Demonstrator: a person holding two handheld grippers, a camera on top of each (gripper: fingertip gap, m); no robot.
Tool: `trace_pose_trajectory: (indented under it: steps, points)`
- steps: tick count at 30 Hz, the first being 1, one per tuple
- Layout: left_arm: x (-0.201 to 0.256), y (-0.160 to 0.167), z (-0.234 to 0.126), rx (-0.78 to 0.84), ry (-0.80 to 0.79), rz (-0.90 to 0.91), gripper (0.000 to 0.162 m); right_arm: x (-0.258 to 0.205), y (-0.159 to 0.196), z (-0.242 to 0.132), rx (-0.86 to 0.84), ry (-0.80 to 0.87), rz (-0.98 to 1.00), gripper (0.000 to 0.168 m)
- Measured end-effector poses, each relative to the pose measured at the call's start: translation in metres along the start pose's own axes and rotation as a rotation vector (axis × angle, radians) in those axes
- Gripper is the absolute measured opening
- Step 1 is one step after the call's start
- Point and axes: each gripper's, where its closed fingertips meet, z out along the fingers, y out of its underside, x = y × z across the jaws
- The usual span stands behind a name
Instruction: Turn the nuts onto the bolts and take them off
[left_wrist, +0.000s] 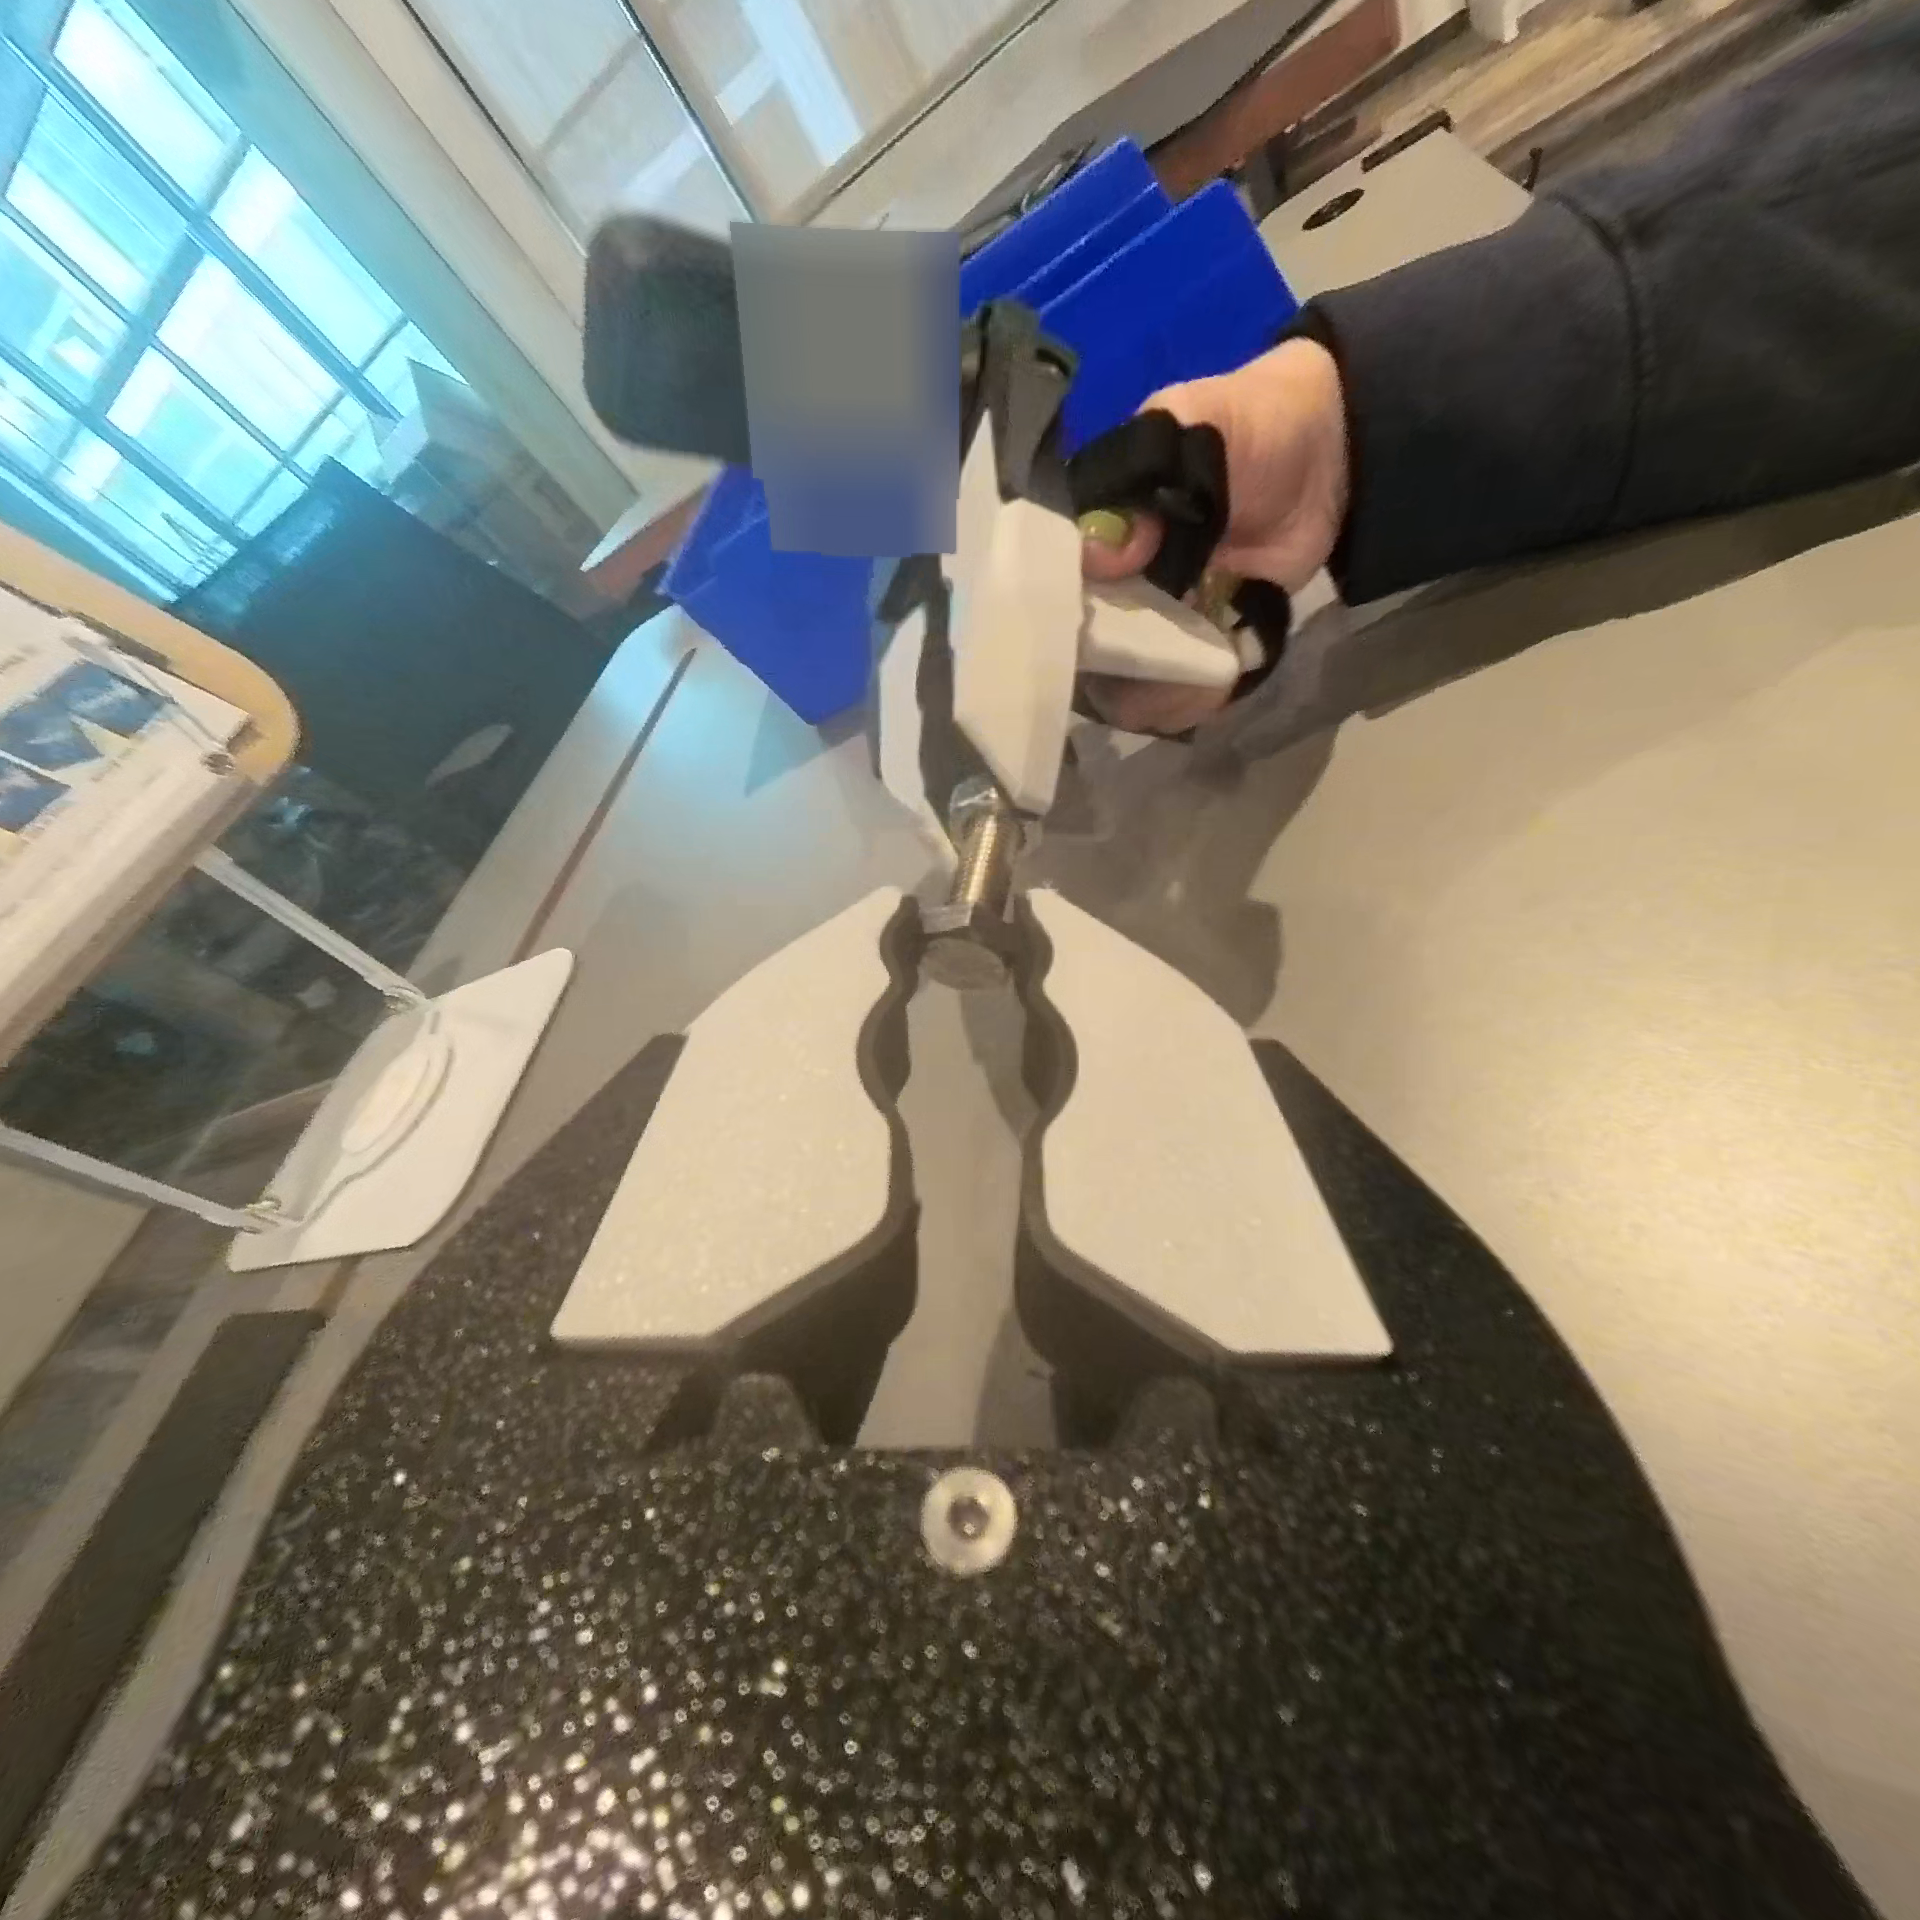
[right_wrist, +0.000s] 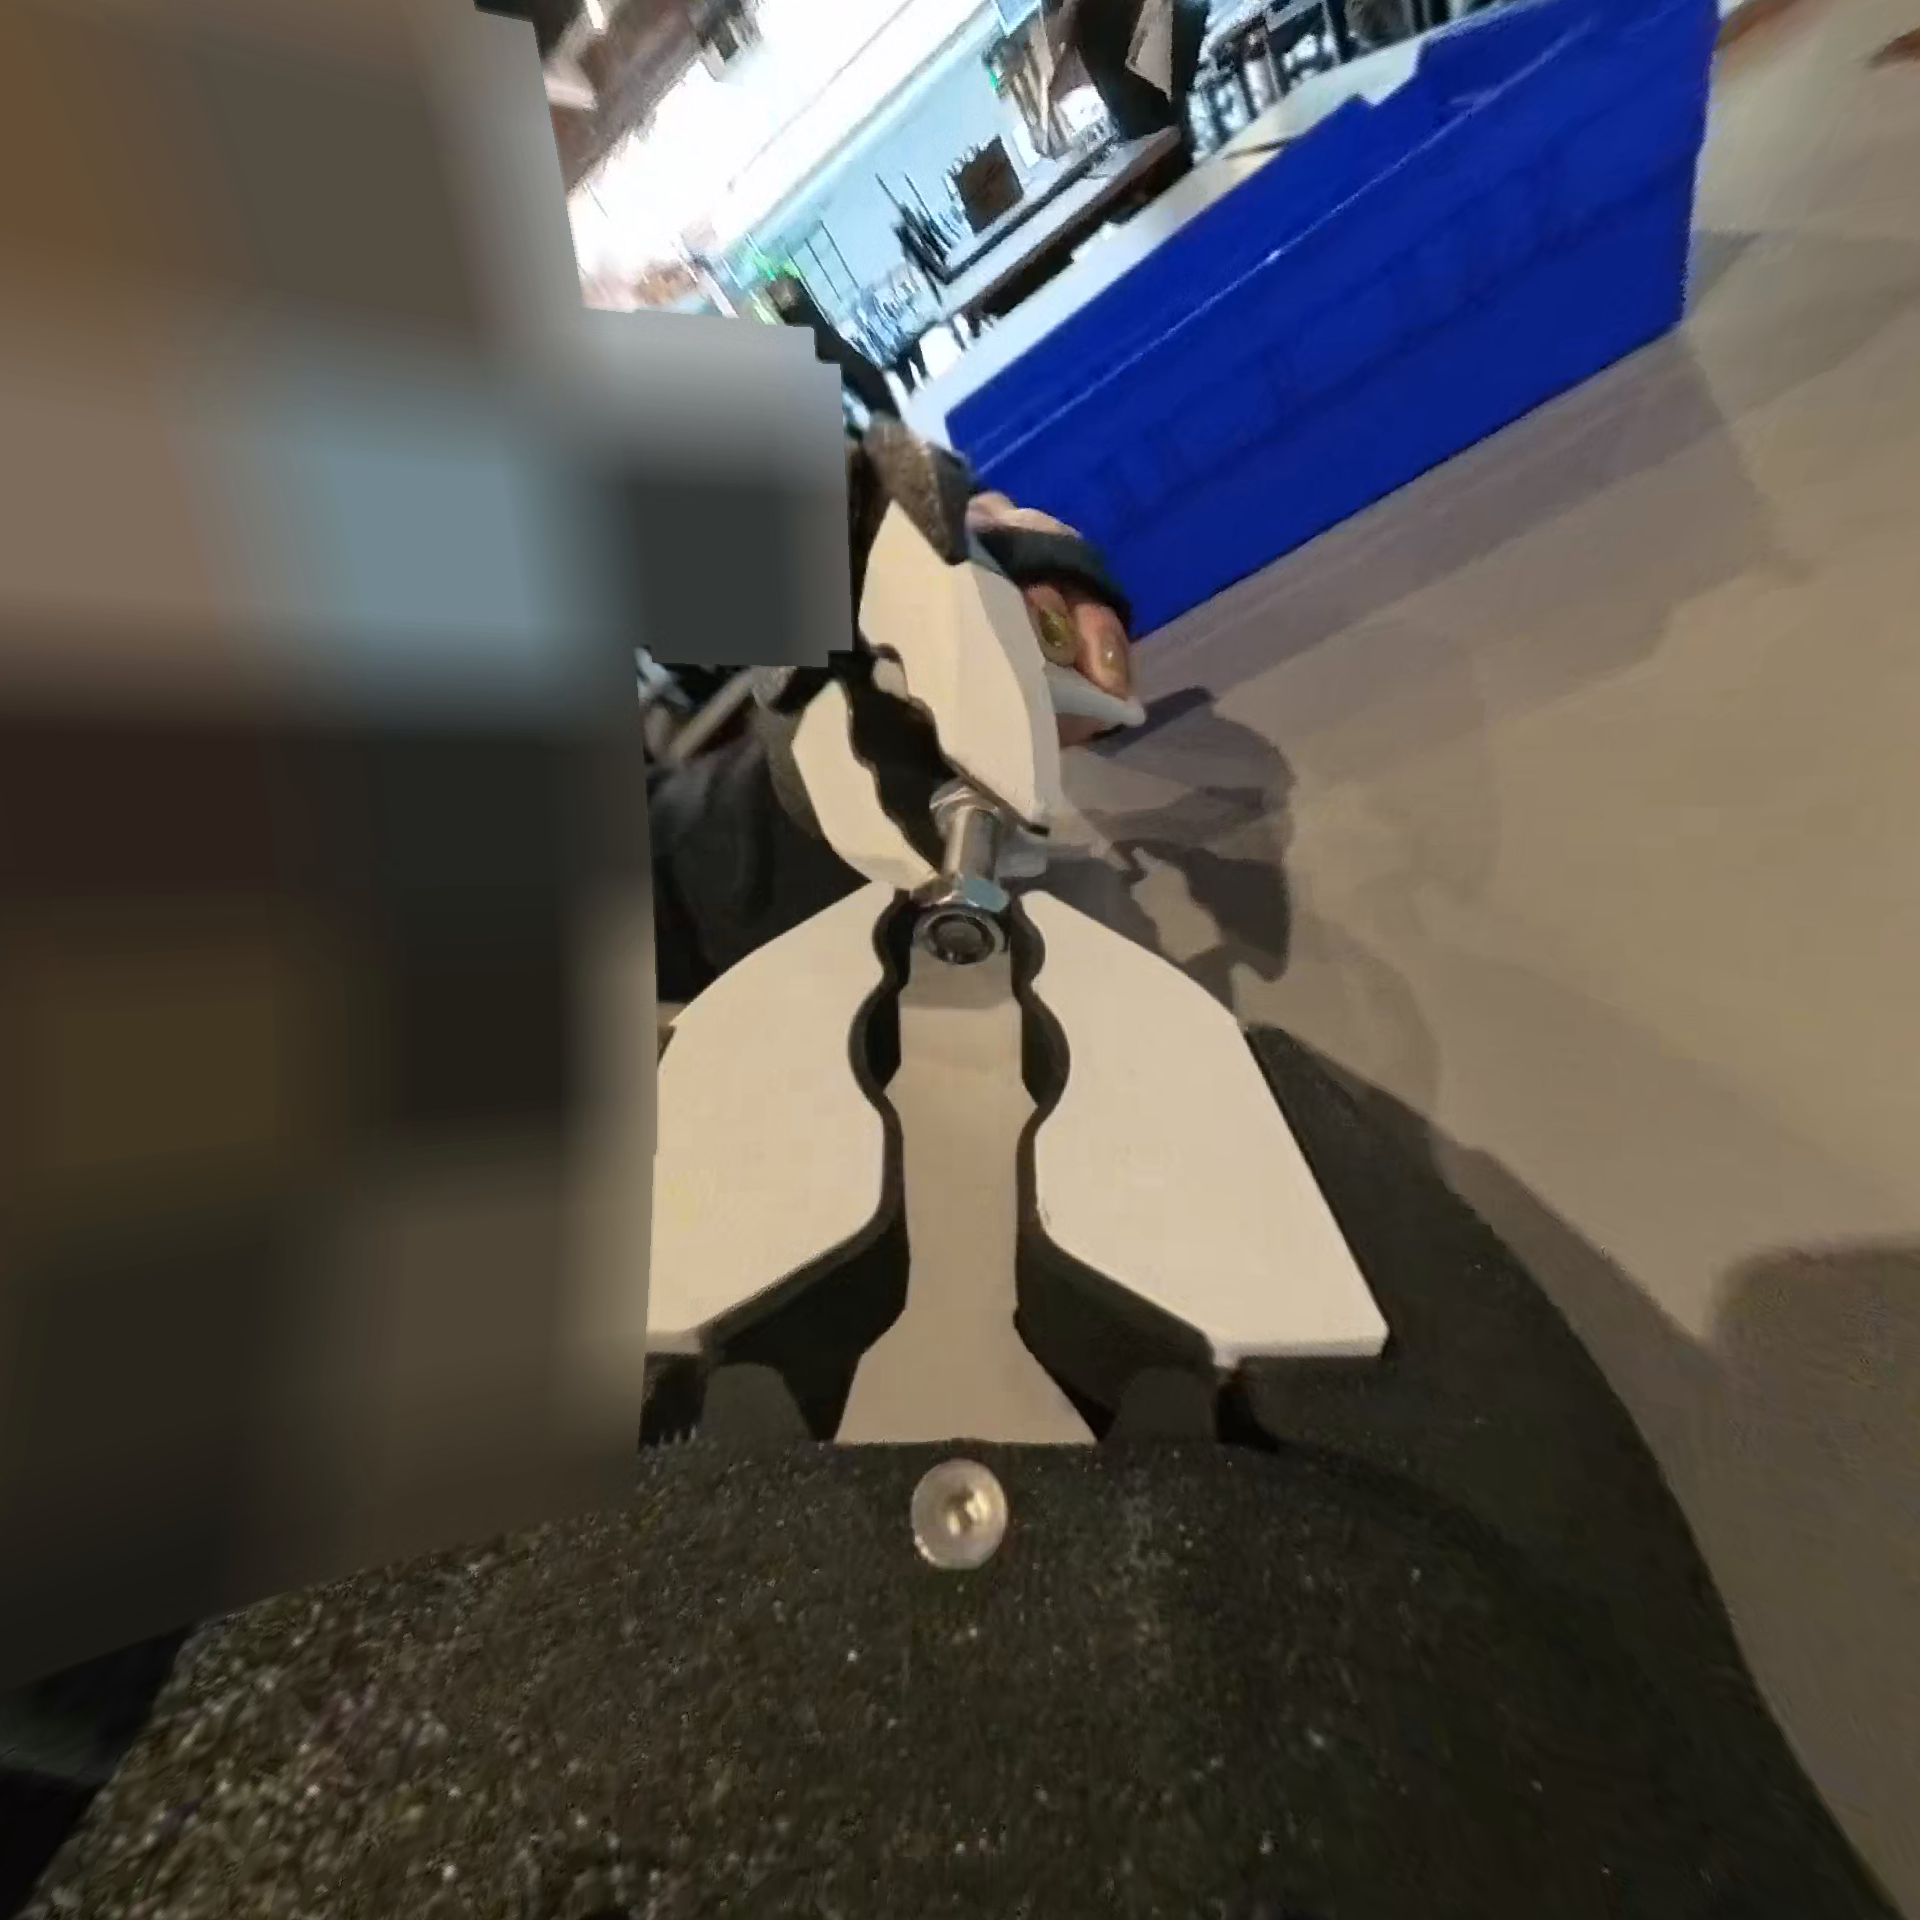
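Observation:
A steel bolt (left_wrist: 968, 868) is held in the air between my two grippers, above the grey table (left_wrist: 1558, 935). In the left wrist view my left gripper (left_wrist: 961, 930) is shut on the bolt's hex head (left_wrist: 956, 954). The threaded shaft runs away to my right gripper (left_wrist: 985, 816), which closes on a nut (left_wrist: 971, 800) at the far end. In the right wrist view my right gripper (right_wrist: 961, 930) is shut on the nut (right_wrist: 966, 896), with the bolt's end (right_wrist: 954, 935) showing in it. The left gripper (right_wrist: 961, 821) holds the head (right_wrist: 948, 802) beyond.
Blue plastic bins (left_wrist: 1132, 312) (right_wrist: 1351, 343) stand on the table behind the grippers. A clear acrylic sign stand (left_wrist: 395, 1101) sits at the left. A hand with a dark sleeve (left_wrist: 1610, 364) holds the right gripper. A hand (right_wrist: 1081, 623) holds the left one. Less than 4 cm separates the two grippers' tips.

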Motion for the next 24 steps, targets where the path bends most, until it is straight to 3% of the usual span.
trace_pose_trajectory:
  steps: [1, 3, 7, 10, 20, 22, 24]
  points:
    - [0.002, 0.001, 0.000, -0.004, 0.019, -0.021, 0.017, 0.000, 0.001, 0.000, -0.021, 0.036, -0.099, 0.018]
    - [0.004, 0.001, -0.001, -0.006, 0.061, -0.076, 0.017, 0.001, 0.003, 0.001, -0.053, 0.128, -0.393, 0.018]
    - [0.008, 0.002, -0.003, -0.005, 0.131, -0.176, 0.017, 0.004, 0.002, 0.002, -0.137, 0.400, -1.165, 0.018]
    - [0.010, 0.010, -0.003, -0.039, 0.163, -0.228, 0.017, 0.011, 0.005, 0.003, -0.276, 0.573, -1.488, 0.018]
    - [0.014, 0.008, -0.013, 0.005, 0.294, -0.417, 0.017, -0.001, -0.004, 0.010, -0.530, 0.967, -2.319, 0.018]
    - [0.015, 0.005, -0.016, 0.021, 0.320, -0.449, 0.017, -0.004, -0.005, 0.011, -0.537, 1.010, -2.414, 0.018]
    - [0.014, 0.008, -0.015, 0.014, 0.317, -0.460, 0.017, -0.001, -0.004, 0.012, -0.541, 1.006, -2.383, 0.018]
